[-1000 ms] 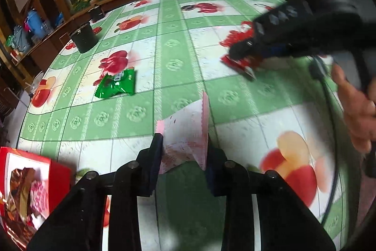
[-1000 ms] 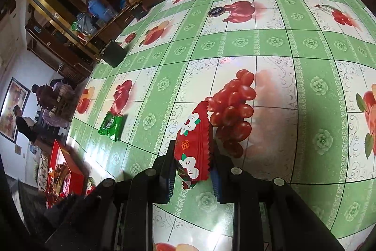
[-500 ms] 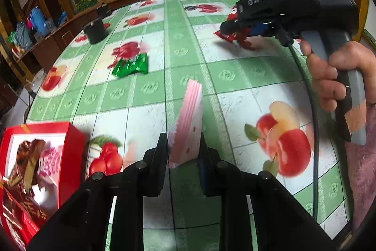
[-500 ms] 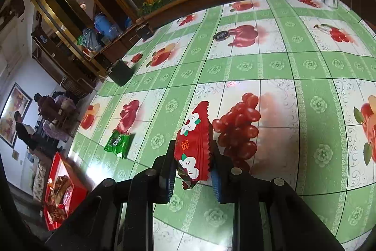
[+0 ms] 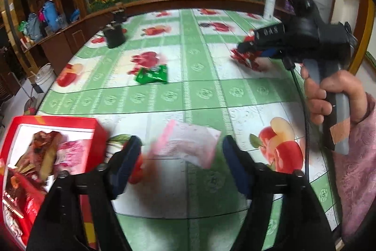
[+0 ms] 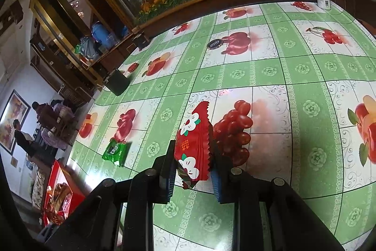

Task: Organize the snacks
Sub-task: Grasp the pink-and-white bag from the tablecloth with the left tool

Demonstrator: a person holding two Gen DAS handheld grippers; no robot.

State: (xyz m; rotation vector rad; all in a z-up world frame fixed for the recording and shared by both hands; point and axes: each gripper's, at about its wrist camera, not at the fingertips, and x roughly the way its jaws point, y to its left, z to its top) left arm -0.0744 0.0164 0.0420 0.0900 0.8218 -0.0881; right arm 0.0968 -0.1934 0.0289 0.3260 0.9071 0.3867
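Note:
My left gripper is open wide. A pink snack packet is blurred between its fingers, free of both pads. A red box with several snacks in it stands at the left, close to the left finger. My right gripper is shut on a red snack packet with white flowers, held above the table. It also shows in the left wrist view. A green snack packet lies on the tablecloth further out, also in the right wrist view.
The table has a green and white fruit-print cloth. A black cup stands at the far left. A white bottle stands at the far edge. A dark round lid lies far out. The red box sits at the table's left edge.
My left gripper has opened and let go of the pink packet, which is now loose and tilting over. The left gripper has drawn back toward the red box. My right gripper keeps its red packet.

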